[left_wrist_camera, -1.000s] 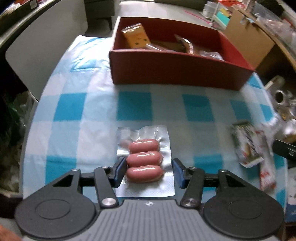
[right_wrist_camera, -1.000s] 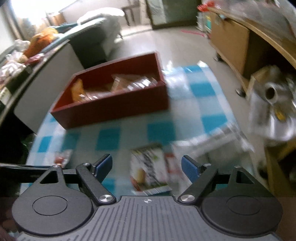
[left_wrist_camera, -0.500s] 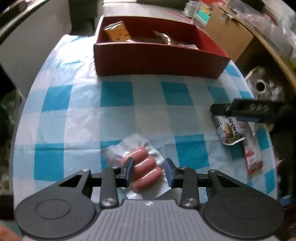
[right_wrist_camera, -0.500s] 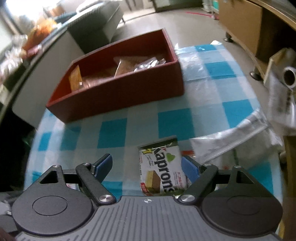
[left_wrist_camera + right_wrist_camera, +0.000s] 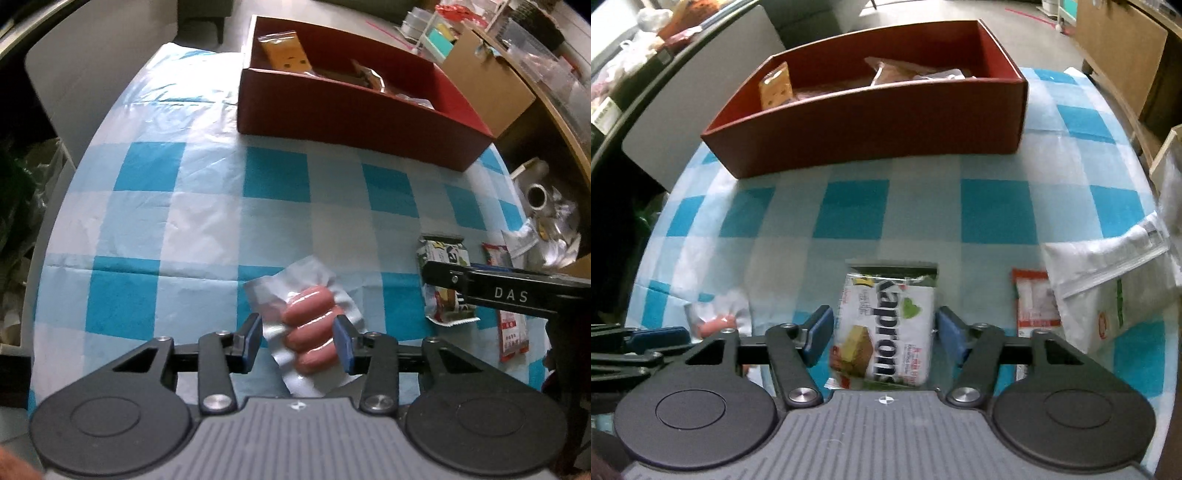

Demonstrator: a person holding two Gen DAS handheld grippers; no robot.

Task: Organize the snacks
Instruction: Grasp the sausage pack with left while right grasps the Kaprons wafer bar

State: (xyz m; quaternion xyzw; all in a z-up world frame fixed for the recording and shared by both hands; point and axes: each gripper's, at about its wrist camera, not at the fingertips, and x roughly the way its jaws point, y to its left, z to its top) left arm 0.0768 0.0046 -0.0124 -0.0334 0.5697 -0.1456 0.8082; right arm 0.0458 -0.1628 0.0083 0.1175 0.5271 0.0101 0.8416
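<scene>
A clear vacuum pack of three pink sausages (image 5: 310, 332) sits between the fingers of my left gripper (image 5: 298, 345), tilted and lifted off the checked cloth; the jaws are shut on it. My right gripper (image 5: 884, 338) straddles a white and green wafer packet (image 5: 886, 332) that lies on the cloth; its jaws stand a little apart from the packet's sides. The red box (image 5: 354, 107) at the far side holds several snack packs, among them an orange one (image 5: 286, 55). The box also shows in the right wrist view (image 5: 871, 122).
A small red and white sachet (image 5: 1036, 302) and a large white bag (image 5: 1108, 280) lie right of the wafer packet. The right gripper's arm (image 5: 517, 291) crosses the left wrist view. A cardboard box (image 5: 487, 74) and clutter stand beyond the table's right edge.
My left gripper closed on the sausage pack and lifted it, tilting it. My right gripper moved down over the wafer packet, and its jaws narrowed around it.
</scene>
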